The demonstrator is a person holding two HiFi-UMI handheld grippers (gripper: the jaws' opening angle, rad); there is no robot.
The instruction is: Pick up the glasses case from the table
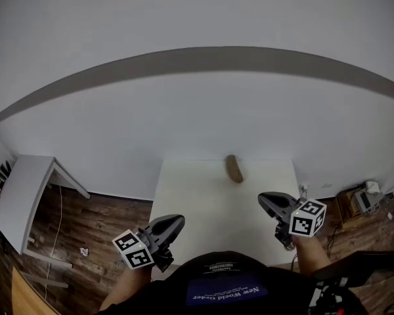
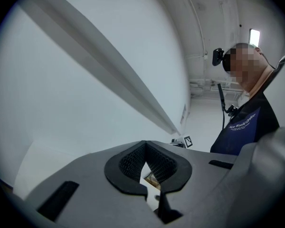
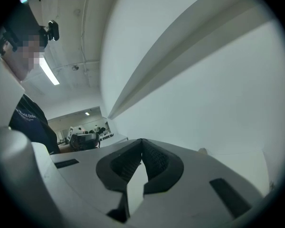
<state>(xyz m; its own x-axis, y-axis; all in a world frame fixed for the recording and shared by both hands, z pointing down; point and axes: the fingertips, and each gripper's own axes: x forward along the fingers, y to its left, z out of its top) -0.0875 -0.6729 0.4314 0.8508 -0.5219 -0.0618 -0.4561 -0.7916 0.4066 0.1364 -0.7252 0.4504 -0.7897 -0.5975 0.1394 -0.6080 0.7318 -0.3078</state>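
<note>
Grey plastic on both tools, and both are clenched with nothing in them. The left gripper [image 1: 177,222] has its ribbed pads [image 2: 131,160] pressed tip to tip in its own view. The right gripper [image 1: 263,198] looks the same, with only bare tabletop showing through the little gap behind the tips. Both sit over the near end of the table [image 1: 203,209], one at each side, pointing roughly away from the person and slightly inward.

The bit that matters is the glasses case [image 1: 234,168]. It's the brown oblong thing lying flat at the far end of the table, close to the wall edge. From the right gripper it's ahead and a bit to the left. From the left gripper it's ahead and well off to the right. So the right one is clearly nearer, and I'd guess it's the natural one for the grab.

The case's long axis runs mostly away from the person, leaning a little, with the far end more to the left. My take is that jaws coming in from the near side would need to open and close across the narrow width, not along the length.

The tabletop is plain off-white with nothing else on it that I can see. Behind it is a white wall [image 1: 197,123] with a grey band [image 1: 197,58] higher up. The rest is wood-look floor [image 1: 98,222], a second white table [image 1: 23,189] off to the left, and some small clutter [image 1: 361,201] on the floor to the right.
</note>
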